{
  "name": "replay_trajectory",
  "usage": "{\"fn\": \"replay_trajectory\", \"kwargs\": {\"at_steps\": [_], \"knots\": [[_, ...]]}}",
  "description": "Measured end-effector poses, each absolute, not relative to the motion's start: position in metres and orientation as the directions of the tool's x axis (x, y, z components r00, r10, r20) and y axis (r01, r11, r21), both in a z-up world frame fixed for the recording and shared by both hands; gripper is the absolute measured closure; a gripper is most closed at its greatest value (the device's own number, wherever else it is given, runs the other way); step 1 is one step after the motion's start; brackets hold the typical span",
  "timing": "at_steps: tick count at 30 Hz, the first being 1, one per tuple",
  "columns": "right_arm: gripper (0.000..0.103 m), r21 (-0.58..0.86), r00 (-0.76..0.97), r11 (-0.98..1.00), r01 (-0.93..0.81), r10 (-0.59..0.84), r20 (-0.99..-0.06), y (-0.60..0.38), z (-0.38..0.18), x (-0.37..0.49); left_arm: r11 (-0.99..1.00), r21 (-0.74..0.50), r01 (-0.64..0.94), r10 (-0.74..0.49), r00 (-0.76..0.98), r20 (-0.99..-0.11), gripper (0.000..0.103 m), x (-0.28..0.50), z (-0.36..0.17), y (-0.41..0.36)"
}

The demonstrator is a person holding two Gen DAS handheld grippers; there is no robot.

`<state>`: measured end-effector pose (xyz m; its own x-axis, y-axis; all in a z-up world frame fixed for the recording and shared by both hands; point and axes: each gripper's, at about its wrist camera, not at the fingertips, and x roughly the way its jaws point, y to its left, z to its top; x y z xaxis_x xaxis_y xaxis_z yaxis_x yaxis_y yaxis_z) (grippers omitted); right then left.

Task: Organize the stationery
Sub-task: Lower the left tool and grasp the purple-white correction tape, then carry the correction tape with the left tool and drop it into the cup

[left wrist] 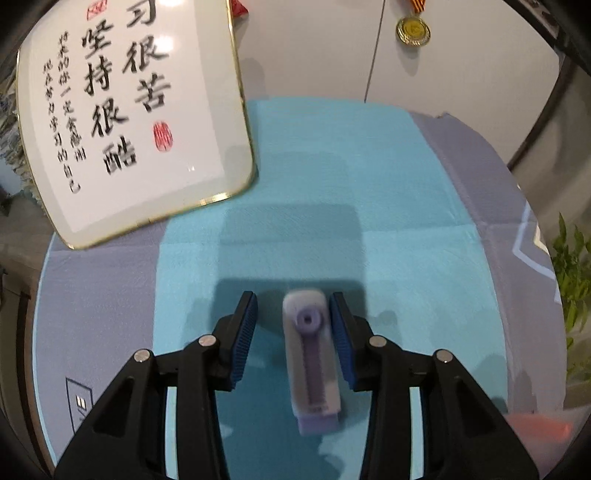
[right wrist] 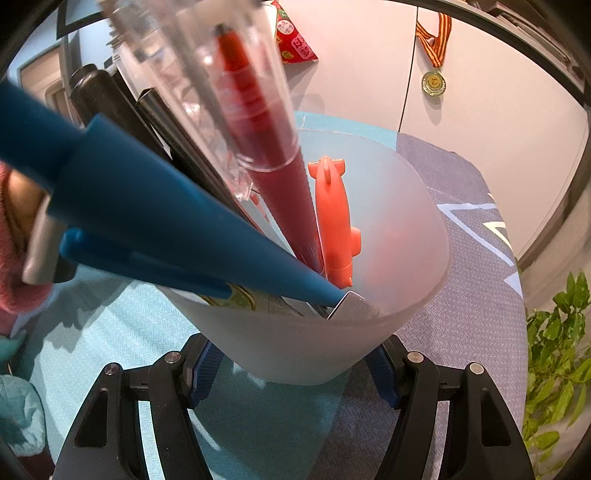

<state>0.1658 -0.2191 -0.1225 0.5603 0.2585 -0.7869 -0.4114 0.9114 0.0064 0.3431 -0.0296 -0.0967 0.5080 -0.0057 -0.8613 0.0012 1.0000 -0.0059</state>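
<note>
In the left wrist view a small white and purple correction tape [left wrist: 313, 360] lies on the teal cloth [left wrist: 332, 177]. My left gripper [left wrist: 293, 325] is open, its jaws either side of the tape, the right pad close to it. In the right wrist view my right gripper [right wrist: 295, 373] is shut on a frosted plastic pen cup [right wrist: 399, 258]. The cup holds a blue-handled tool [right wrist: 147, 221], a red pen with a clear cap [right wrist: 255, 122], black pens [right wrist: 110, 99] and an orange shark-shaped item [right wrist: 332, 221].
A gold-framed calligraphy board [left wrist: 129, 110] leans at the back left. A medal [left wrist: 413, 31] hangs on the white wall. A green plant [right wrist: 557, 350] stands at the right. A grey-purple patterned cover [right wrist: 472, 295] lies under the teal cloth.
</note>
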Motion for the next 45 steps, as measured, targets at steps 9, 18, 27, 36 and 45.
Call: {"fn": "replay_trajectory", "kwargs": {"at_steps": [9, 18, 27, 36, 45], "knots": [[0.033, 0.006, 0.56, 0.911, -0.412, 0.258, -0.787, -0.219, -0.123, 0.166, 0.998, 0.015, 0.059, -0.018, 0.53, -0.848, 0.079, 0.336, -0.08, -0.04], [0.033, 0.006, 0.56, 0.911, -0.412, 0.258, -0.787, -0.219, -0.123, 0.165, 0.988, 0.016, 0.152, -0.089, 0.66, -0.746, 0.08, 0.27, -0.015, -0.046], [0.033, 0.006, 0.56, 0.911, -0.412, 0.258, -0.787, -0.219, -0.123, 0.166, 0.962, -0.029, 0.273, -0.227, 0.731, -0.643, 0.081, 0.219, 0.042, -0.066], [0.033, 0.006, 0.56, 0.911, -0.412, 0.258, -0.787, -0.219, -0.124, 0.165, 0.892, -0.046, 0.45, -0.397, 0.728, -0.559, 0.089, 0.187, 0.072, -0.11], [0.032, 0.004, 0.56, 0.91, -0.414, 0.258, -0.787, -0.222, -0.121, 0.166, 0.876, -0.049, 0.479, -0.402, 0.671, -0.622, 0.09, 0.194, 0.05, -0.123]]}}
